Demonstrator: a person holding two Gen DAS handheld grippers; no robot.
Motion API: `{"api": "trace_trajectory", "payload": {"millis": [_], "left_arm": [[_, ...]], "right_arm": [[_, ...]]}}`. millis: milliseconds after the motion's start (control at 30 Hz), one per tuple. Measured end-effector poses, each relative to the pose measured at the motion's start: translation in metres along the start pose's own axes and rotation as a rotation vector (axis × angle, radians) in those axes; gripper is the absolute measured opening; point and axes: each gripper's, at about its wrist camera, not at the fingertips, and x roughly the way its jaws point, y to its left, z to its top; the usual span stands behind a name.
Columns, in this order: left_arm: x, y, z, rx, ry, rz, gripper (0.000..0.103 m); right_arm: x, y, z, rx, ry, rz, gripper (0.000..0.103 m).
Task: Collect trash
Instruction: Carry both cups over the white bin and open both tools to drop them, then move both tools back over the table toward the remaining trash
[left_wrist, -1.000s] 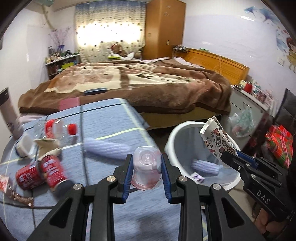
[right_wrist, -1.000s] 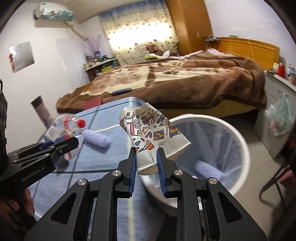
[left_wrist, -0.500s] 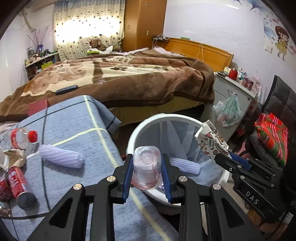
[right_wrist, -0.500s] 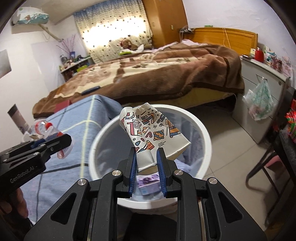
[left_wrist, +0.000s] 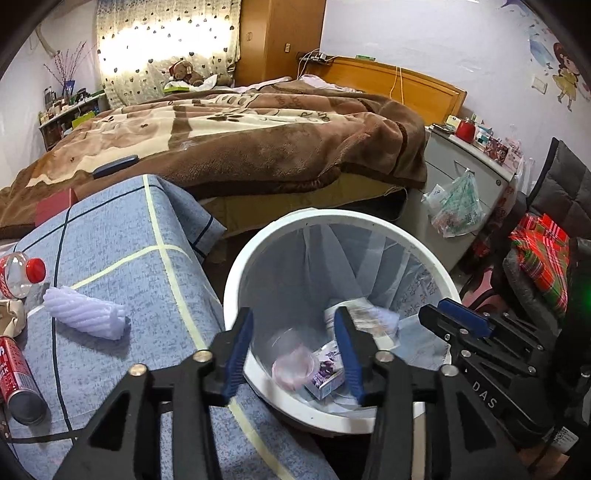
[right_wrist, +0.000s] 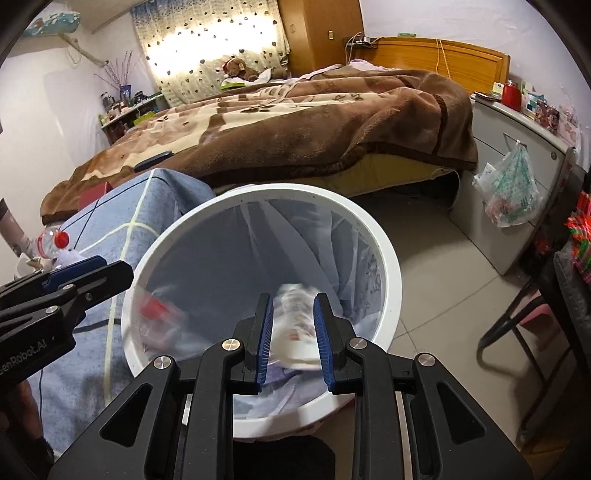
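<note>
Both drops just made over white bin (right_wrist: 384, 266): left gripper (left_wrist: 293, 350) jaws have just been opening, now wide and empty, clear plastic cup (left_wrist: 293, 367) inside bin. Right gripper (right_wrist: 293, 332) parted narrowly, patterned paper cup (right_wrist: 295, 325) blurred, falling. Table edge (left_wrist: 207, 295) touching rim; bottle (left_wrist: 22, 271), cans (left_wrist: 16, 384) remain

left gripper (left_wrist: 293, 354): jaws just opening, empty | right gripper (right_wrist: 293, 332): jaws parted, gripping nothing

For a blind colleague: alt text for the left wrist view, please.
Jaws of the left gripper have just been opening, empty, over a white lined bin holding a clear cup and small carton. A can and bottle lie on the blue table.
</note>
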Motion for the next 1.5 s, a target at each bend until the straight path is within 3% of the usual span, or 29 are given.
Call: {"api": "trace_trajectory", "payload": {"millis": [167,1033,1500], "left_arm": [[-0.006,0.003,-0.001,-0.015,-0.014,0.003,0.062],[-0.065,0.056,-0.014,-0.111,-0.111,0.083,0.062],[-0.097,0.120,-0.034,-0.214,-0.142,0.177,0.062]], "right_arm": [[-0.003,0.001,-0.001,-0.006,0.002,0.004,0.048],[-0.026,0.045,0.009,-0.066,-0.089,0.055,0.048],[-0.022,0.097,0.012,-0.174,-0.100,0.134,0.048]]}}
